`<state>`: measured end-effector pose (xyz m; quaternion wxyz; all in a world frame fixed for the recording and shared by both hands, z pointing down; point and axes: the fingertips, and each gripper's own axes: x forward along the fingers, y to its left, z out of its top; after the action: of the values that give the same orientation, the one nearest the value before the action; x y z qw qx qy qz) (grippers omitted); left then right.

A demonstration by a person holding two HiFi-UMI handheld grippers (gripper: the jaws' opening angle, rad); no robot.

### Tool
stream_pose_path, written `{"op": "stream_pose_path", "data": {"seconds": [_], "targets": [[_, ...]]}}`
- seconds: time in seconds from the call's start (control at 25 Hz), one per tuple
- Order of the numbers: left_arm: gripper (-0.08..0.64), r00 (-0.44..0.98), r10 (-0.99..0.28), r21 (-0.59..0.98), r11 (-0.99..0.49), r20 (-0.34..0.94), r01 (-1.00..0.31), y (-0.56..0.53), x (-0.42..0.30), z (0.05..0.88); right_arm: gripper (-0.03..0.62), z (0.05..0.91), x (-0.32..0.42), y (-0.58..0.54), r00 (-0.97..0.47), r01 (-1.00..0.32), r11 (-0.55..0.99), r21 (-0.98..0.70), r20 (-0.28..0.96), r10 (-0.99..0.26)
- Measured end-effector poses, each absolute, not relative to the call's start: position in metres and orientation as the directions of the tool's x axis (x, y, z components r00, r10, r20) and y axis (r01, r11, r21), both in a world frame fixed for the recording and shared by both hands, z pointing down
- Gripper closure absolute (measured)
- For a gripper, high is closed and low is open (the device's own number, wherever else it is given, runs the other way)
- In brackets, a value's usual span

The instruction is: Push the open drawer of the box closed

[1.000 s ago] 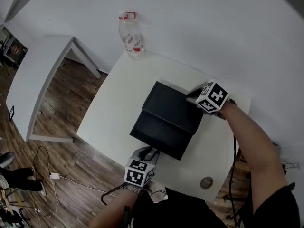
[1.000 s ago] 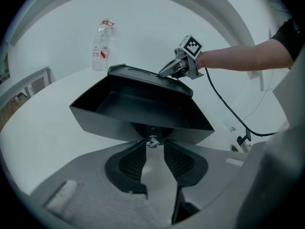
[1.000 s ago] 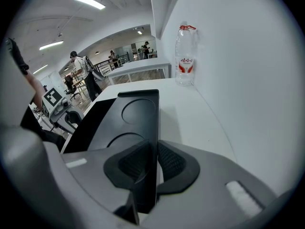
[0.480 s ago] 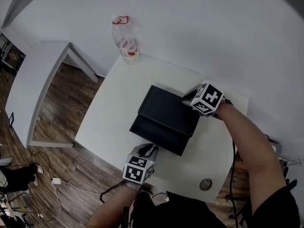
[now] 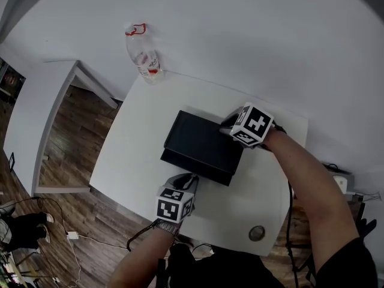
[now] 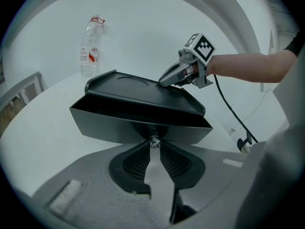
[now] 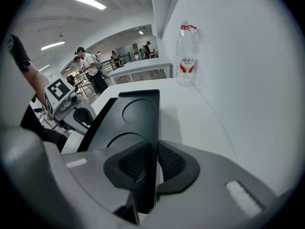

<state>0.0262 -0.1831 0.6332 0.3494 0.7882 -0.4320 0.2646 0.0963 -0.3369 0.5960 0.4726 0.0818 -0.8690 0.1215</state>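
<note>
A black box [image 5: 203, 138] lies on the white table [image 5: 147, 137], its drawer [image 5: 195, 165] sticking out a little toward me. In the left gripper view the drawer front [image 6: 114, 123] fills the middle, with a small metal knob [image 6: 153, 140] at its lower edge. My left gripper [image 6: 153, 145] is pinched on that knob, fingertips meeting round it. My right gripper [image 7: 153, 149] is at the box's far side, shut on the thin raised rim of the box top [image 7: 138, 111]. From the head view both grippers show, left [image 5: 189, 180] and right [image 5: 228, 126].
A clear water bottle [image 5: 141, 56] with a red label stands at the table's far corner by the wall. A small round object [image 5: 257, 233] lies near the table's front right edge. A cable [image 6: 233, 120] hangs from the right gripper. People stand far back [image 7: 88, 68].
The drawer sticks out of the box less than before. My left gripper has moved in toward the box with it. The right gripper stays on the box's far rim.
</note>
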Motion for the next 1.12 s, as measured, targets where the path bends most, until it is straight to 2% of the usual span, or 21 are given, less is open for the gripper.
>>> {"op": "stream_pose_path", "data": {"seconds": [1.12], "targets": [[0.492,0.481,-0.503,0.353,-0.333,0.718,-0.874,-0.221,0.04,0.635,0.529,0.595,0.097,-0.336,-0.566,-0.236,0.961,-0.144,0.824,-0.015]]}}
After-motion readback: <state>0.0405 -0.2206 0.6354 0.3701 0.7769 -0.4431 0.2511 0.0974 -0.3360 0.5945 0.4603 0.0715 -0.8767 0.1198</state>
